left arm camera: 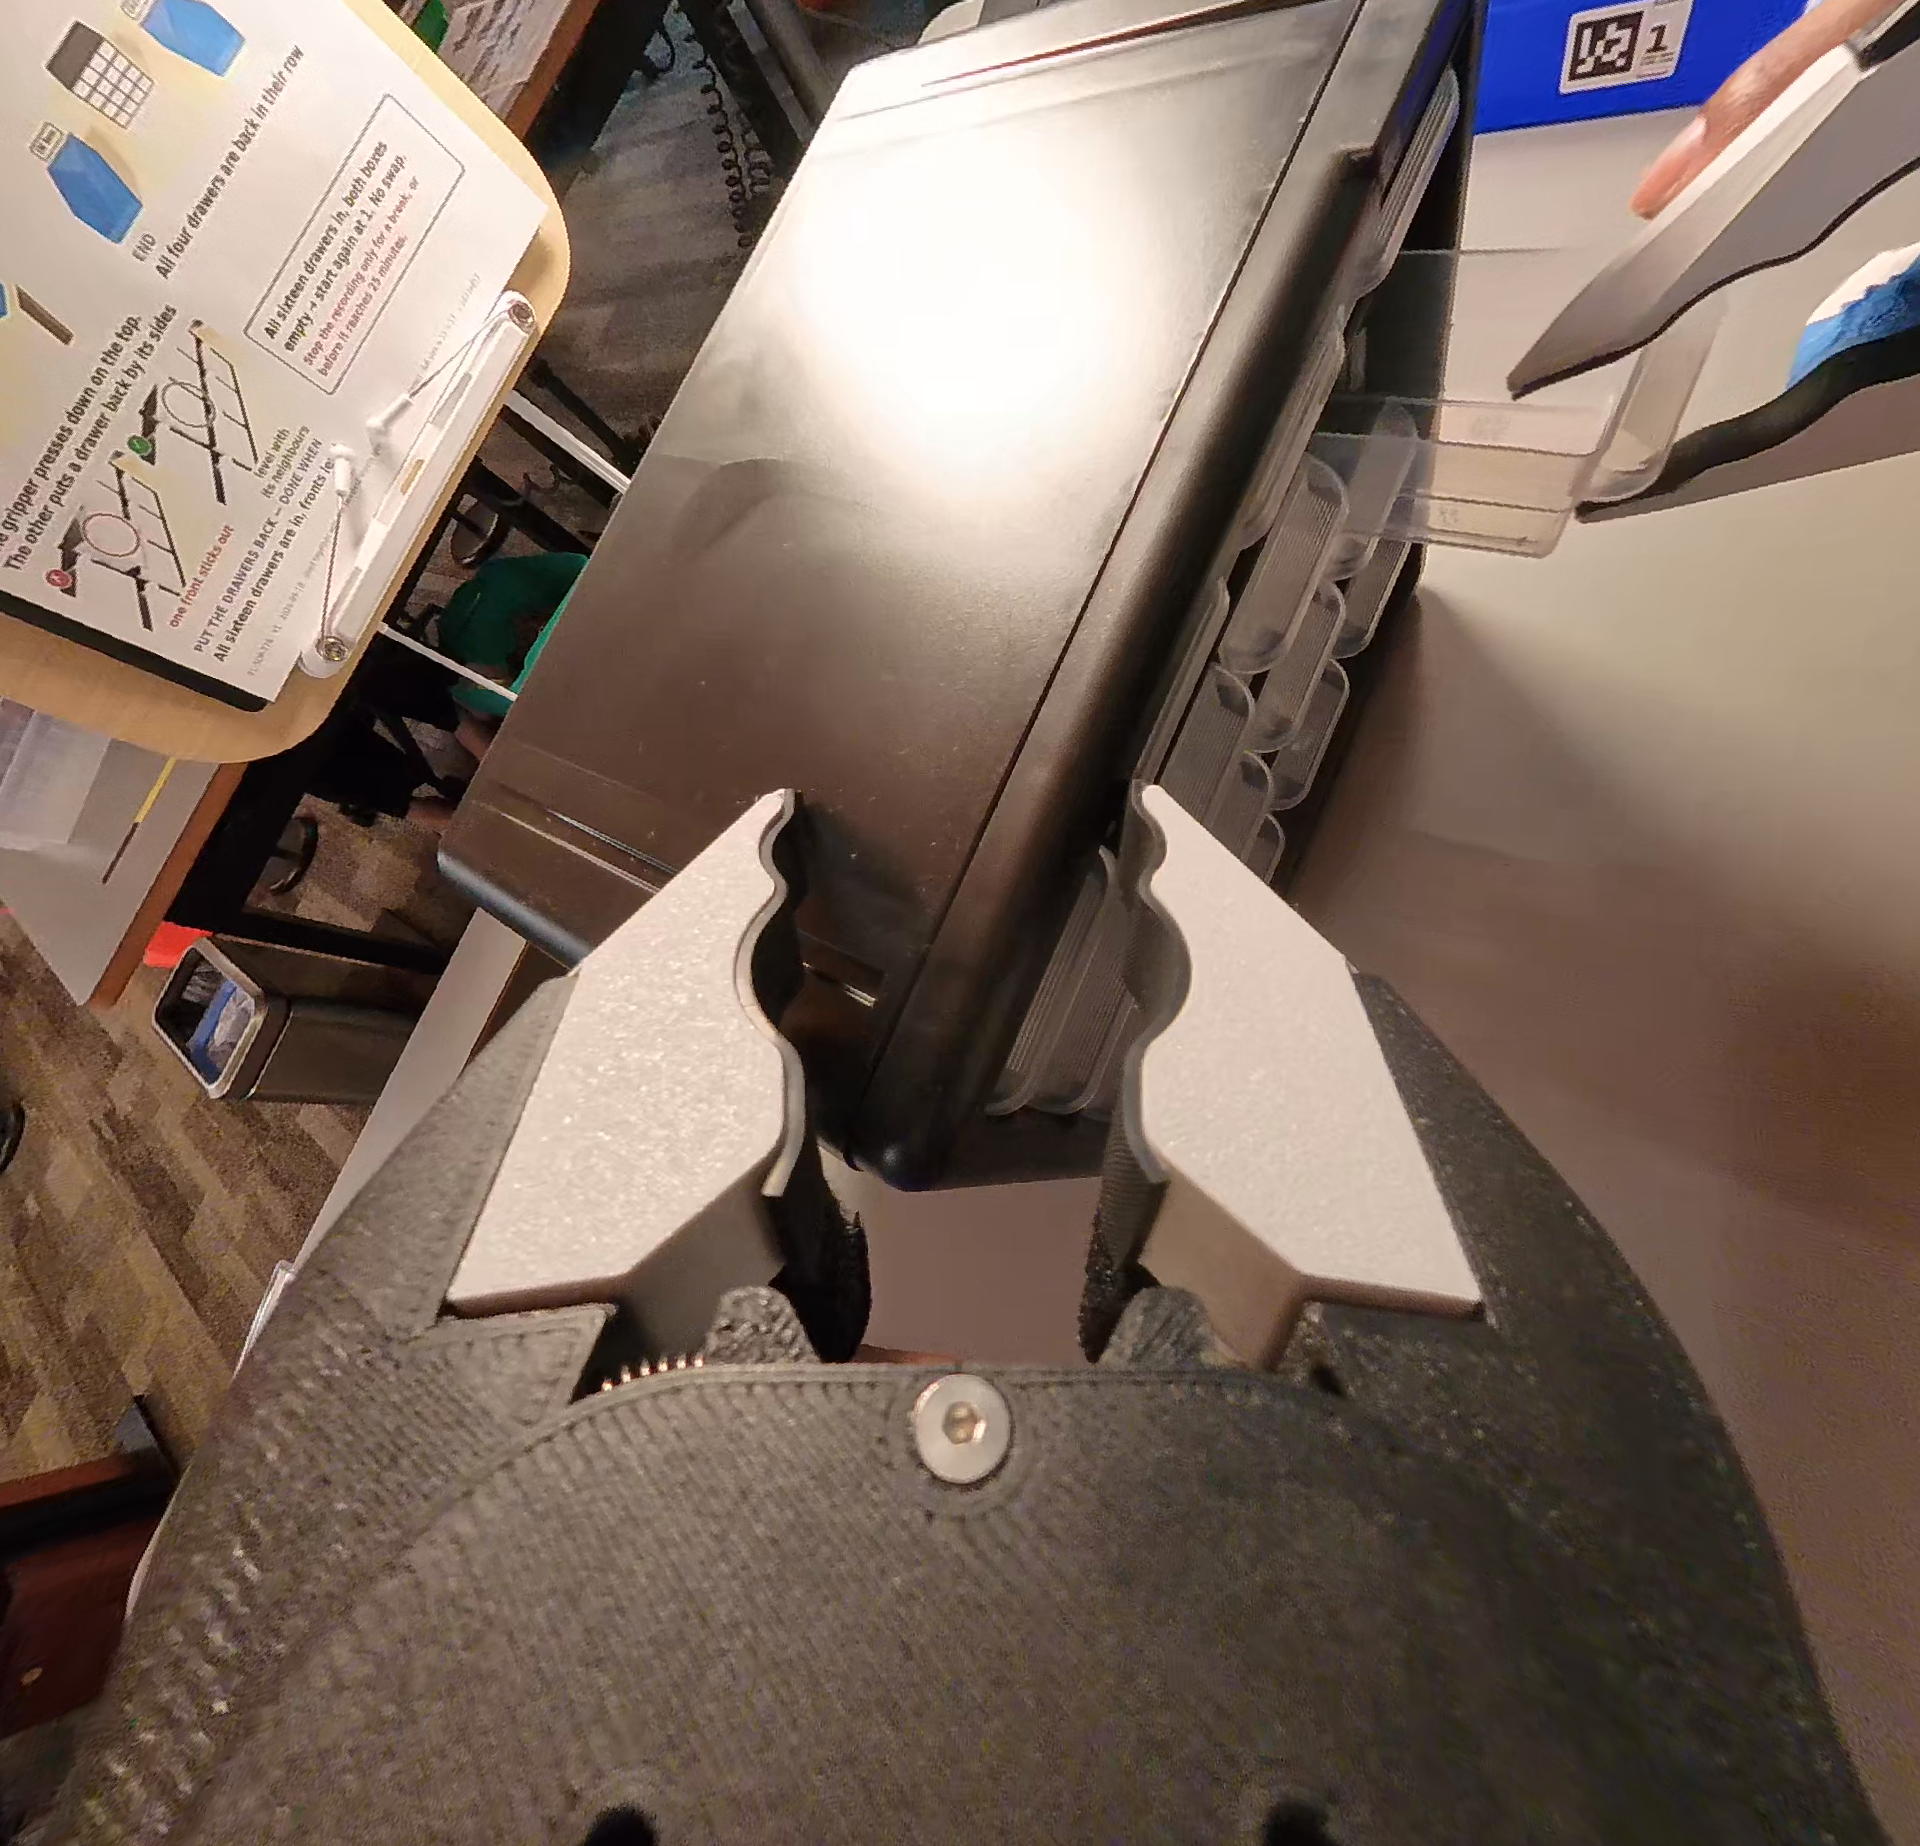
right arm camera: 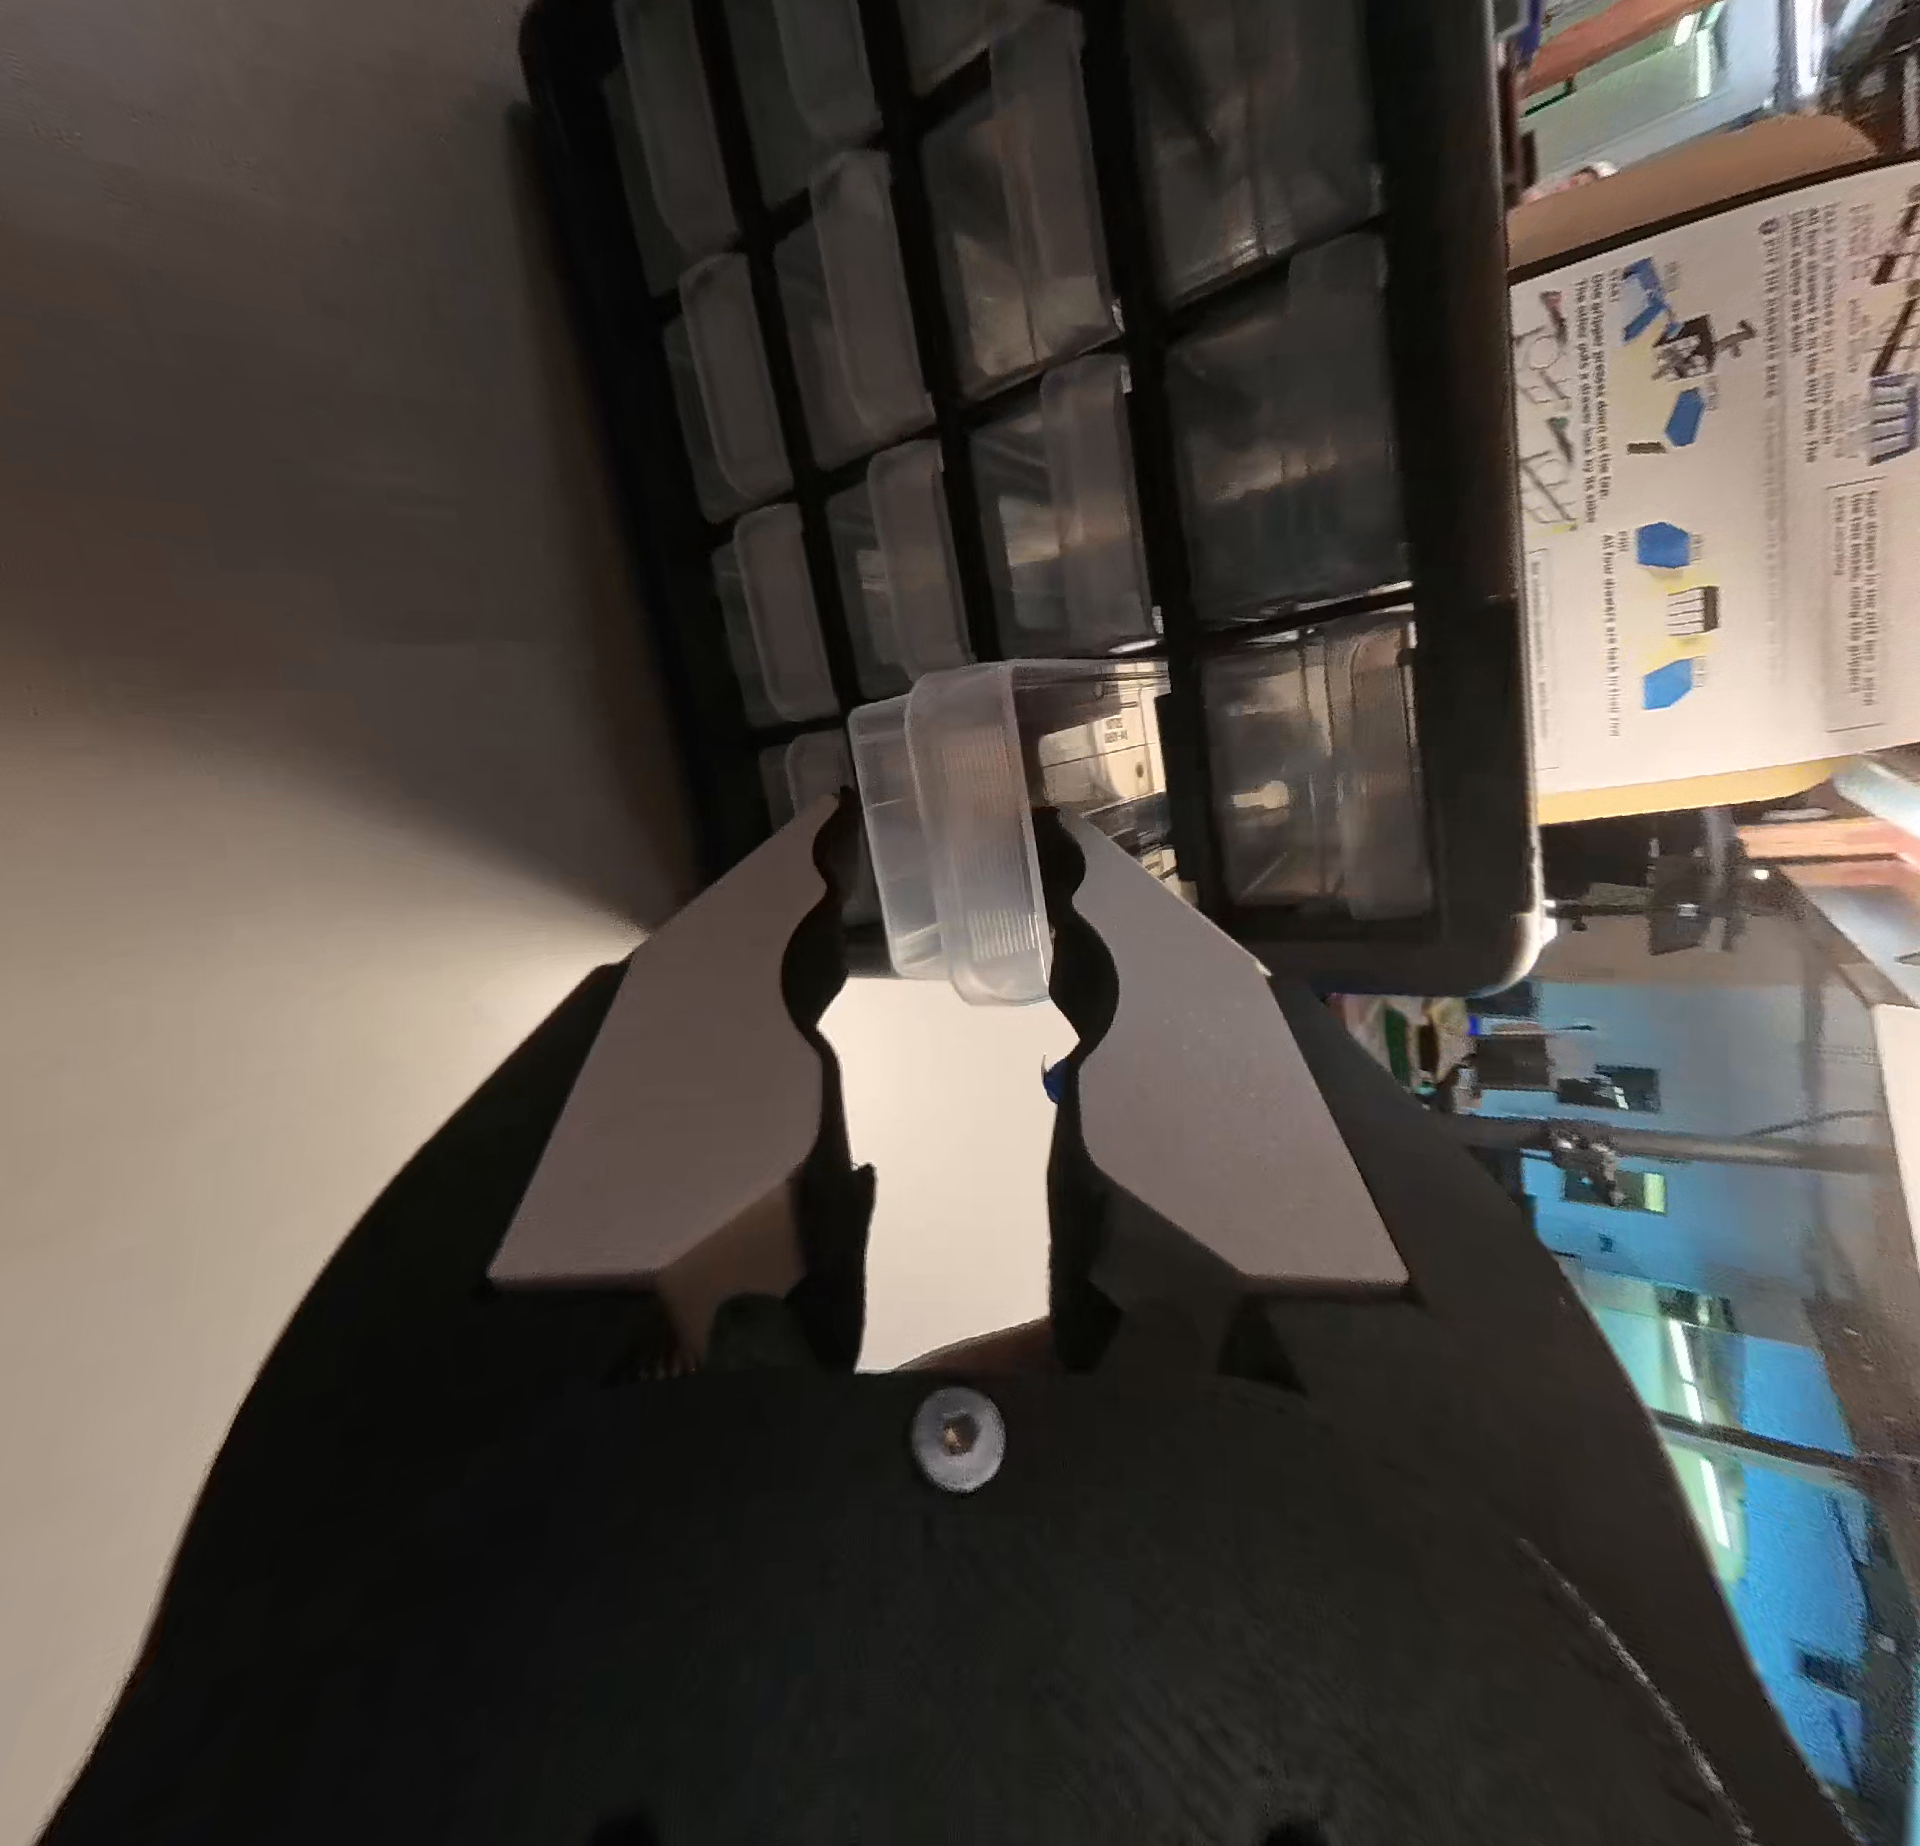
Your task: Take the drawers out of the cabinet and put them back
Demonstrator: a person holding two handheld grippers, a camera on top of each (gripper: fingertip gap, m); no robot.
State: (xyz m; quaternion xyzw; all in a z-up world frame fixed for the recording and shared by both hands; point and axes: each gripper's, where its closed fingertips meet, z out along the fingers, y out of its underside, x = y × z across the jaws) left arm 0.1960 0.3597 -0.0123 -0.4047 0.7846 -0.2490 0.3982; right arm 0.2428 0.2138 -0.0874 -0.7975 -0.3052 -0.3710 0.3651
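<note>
The black cabinet (left arm camera: pixel 935 446) stands on a grey table; its front, with several clear drawers, fills the right wrist view (right arm camera: pixel 1465 342). My left gripper (left arm camera: pixel 966 820) is open and holds nothing. It sits over the cabinet's near top corner, with one finger (left arm camera: pixel 665 1017) above the top panel and the other (left arm camera: pixel 1247 1017) in front of the drawer fronts. My right gripper (right arm camera: pixel 945 820) is shut on a clear drawer (right arm camera: pixel 966 840) by its two sides. That drawer sticks partway out of its slot. The left wrist view shows the same drawer (left arm camera: pixel 1486 487) between the right gripper's fingers (left arm camera: pixel 1714 238).
An instruction sheet on a wooden board (left arm camera: pixel 208 290) stands left of the cabinet and also shows in the right wrist view (right arm camera: pixel 1683 497). A blue box with a marker tag (left arm camera: pixel 1558 51) is behind the cabinet. Grey tabletop (left arm camera: pixel 1610 965) lies in front. A small bin (left arm camera: pixel 239 1027) is on the floor.
</note>
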